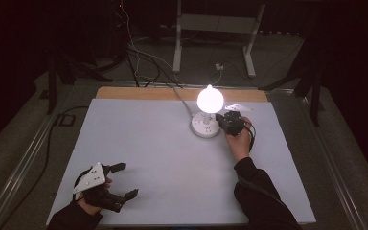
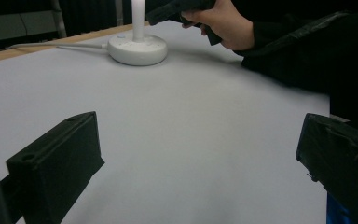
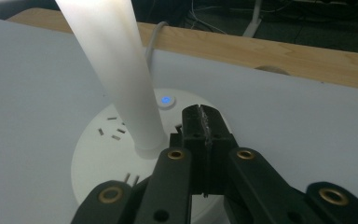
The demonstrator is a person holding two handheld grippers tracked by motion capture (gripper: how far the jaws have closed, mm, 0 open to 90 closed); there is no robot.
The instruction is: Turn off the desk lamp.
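Observation:
A white table lamp stands at the back centre of the table, its globe (image 1: 209, 99) lit above a round base (image 1: 205, 125). My right gripper (image 1: 222, 120) is shut, with nothing between its jaws, at the right side of that base. In the right gripper view its closed tip (image 3: 204, 119) rests over the base (image 3: 98, 154), just below a small button glowing blue (image 3: 166, 100) and right of the lamp's stem (image 3: 116, 70). My left gripper (image 1: 127, 180) lies open at the near left, holding nothing. Its jaws (image 2: 200, 140) face the lamp base (image 2: 137, 46) across bare table.
A white sheet (image 1: 172, 163) covers the table, with a wooden strip (image 1: 139, 92) along the back edge. The lamp's cord (image 1: 181, 98) runs off over that edge. Behind, on the floor, are a metal stand (image 1: 215, 28) and loose cables (image 1: 139, 57).

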